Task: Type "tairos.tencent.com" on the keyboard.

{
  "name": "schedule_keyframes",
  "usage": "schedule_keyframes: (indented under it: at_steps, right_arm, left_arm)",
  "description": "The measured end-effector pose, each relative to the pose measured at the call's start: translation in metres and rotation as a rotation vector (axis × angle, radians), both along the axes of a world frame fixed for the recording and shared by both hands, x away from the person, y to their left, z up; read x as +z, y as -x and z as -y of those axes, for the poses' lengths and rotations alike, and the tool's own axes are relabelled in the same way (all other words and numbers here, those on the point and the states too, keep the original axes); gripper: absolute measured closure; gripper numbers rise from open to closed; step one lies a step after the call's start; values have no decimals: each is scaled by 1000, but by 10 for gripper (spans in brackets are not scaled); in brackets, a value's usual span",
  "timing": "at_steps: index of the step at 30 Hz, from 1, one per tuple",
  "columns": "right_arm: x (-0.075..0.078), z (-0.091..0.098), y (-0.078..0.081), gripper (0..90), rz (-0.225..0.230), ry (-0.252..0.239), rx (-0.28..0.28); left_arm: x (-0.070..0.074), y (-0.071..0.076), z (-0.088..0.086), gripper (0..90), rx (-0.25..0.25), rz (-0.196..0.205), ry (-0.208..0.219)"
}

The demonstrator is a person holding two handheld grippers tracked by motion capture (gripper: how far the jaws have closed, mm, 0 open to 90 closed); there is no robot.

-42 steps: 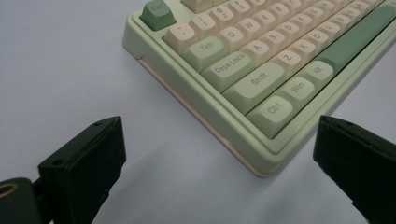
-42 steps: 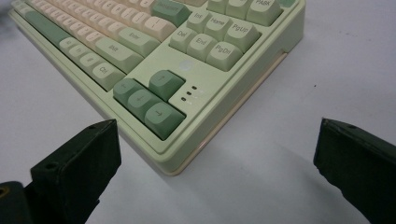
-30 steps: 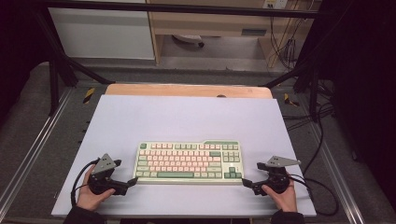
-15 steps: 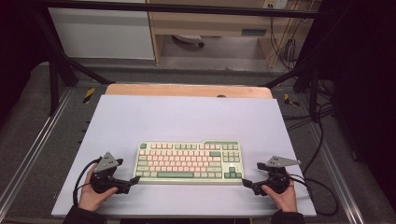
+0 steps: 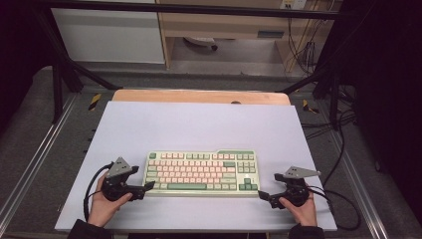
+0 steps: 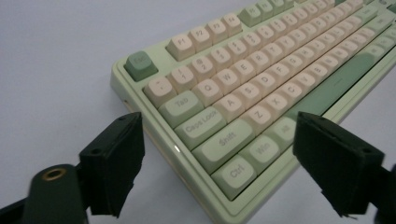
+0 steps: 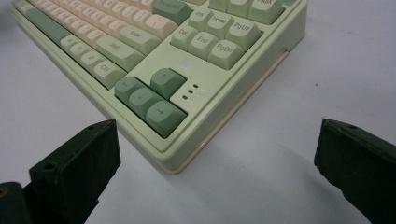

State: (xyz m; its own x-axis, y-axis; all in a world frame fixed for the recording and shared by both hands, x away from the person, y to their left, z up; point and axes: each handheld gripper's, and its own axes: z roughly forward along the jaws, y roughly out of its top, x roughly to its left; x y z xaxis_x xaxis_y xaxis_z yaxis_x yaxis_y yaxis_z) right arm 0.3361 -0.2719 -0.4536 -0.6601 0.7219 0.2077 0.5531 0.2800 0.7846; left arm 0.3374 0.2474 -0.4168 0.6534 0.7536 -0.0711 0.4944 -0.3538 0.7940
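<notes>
So: lavender table mat (image 5: 199, 124) covers the wooden tabletop (image 5: 199, 96). Green-and-cream mechanical keyboard (image 5: 201, 173) lies flat near the mat's near edge, centred. Left gripper (image 5: 148, 186) sits at the keyboard's near-left corner; jaws have just been closing a little, still wide apart, the corner between them with no pad pressing on it. Right gripper (image 5: 262, 195) sits just off the near-right corner by the arrow keys (image 7: 149, 95), jaws spread wide, nothing gripped.
</notes>
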Motion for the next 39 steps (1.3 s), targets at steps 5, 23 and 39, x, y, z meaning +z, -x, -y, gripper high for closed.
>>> schedule_keyframes:
  at_steps: [5, 23, 39]
  right_arm:
    - [1, 1, 0, 9, -1, 1, -1]
    - [1, 0, 0, 10, -2, 1, 2]
    - [0, 0, 1, 10, -10, 6, 5]
  left_arm:
    - [7, -2, 10, 337, -11, -6, -5]
    - [16, -17, 44, 648, -25, -20, -40]
    - [14, -32, 74, 868, -56, -26, -43]
